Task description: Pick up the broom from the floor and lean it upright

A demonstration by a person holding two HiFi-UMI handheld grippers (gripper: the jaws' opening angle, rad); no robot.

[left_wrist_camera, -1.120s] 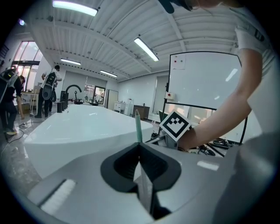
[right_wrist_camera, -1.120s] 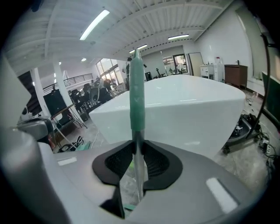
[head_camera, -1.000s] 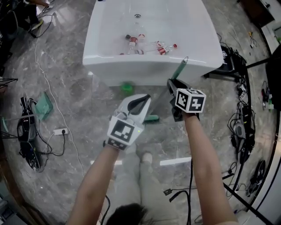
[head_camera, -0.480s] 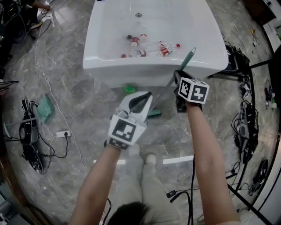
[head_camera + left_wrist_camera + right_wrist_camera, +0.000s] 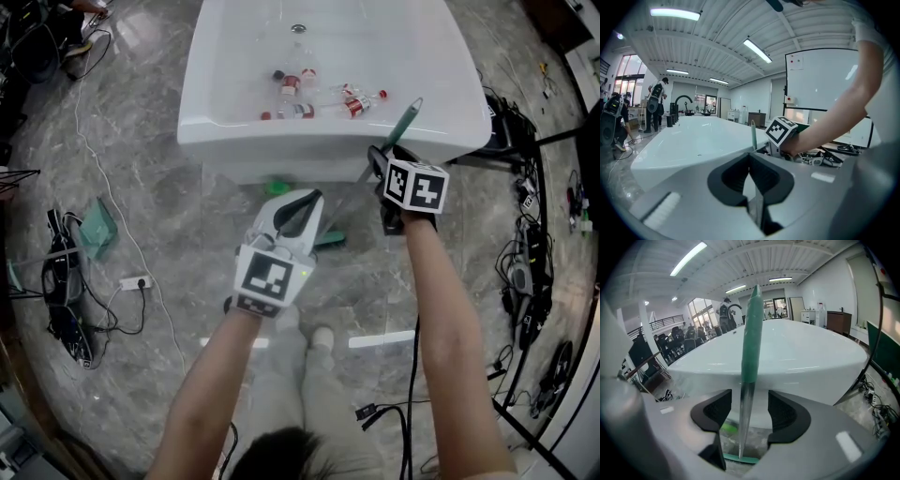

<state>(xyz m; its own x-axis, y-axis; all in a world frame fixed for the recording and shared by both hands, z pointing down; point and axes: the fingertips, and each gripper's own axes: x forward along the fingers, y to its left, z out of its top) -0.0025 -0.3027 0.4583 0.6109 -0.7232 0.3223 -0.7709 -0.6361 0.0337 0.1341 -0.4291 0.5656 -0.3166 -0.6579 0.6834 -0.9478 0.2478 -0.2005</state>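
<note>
The broom (image 5: 406,116) stands nearly upright in front of a white bathtub (image 5: 281,141). Its green head sits on the grey marble floor (image 5: 169,206), and its green grip reaches up across the tub's near rim. Whether the grip touches the rim cannot be told.

The right gripper (image 5: 378,161) is around the silver part of the handle, just below the grip. In the right gripper view the broom (image 5: 751,333) runs up between the black pads (image 5: 715,411) with a gap on each side. The right gripper (image 5: 750,404) is opening its jaws and is not pinching the handle.

The left gripper (image 5: 302,202) hangs beside the lower handle, apart from it. In its own view the left gripper (image 5: 751,164) has its jaws pressed together with nothing between them.

Each gripper carries a cube with black-and-white square markers and no lettering.

Several clear bottles (image 5: 298,111) with red caps and red labels lie in the tub. Their print is too small to read.

A power strip (image 5: 129,281) and cables lie on the floor at the left.
</note>
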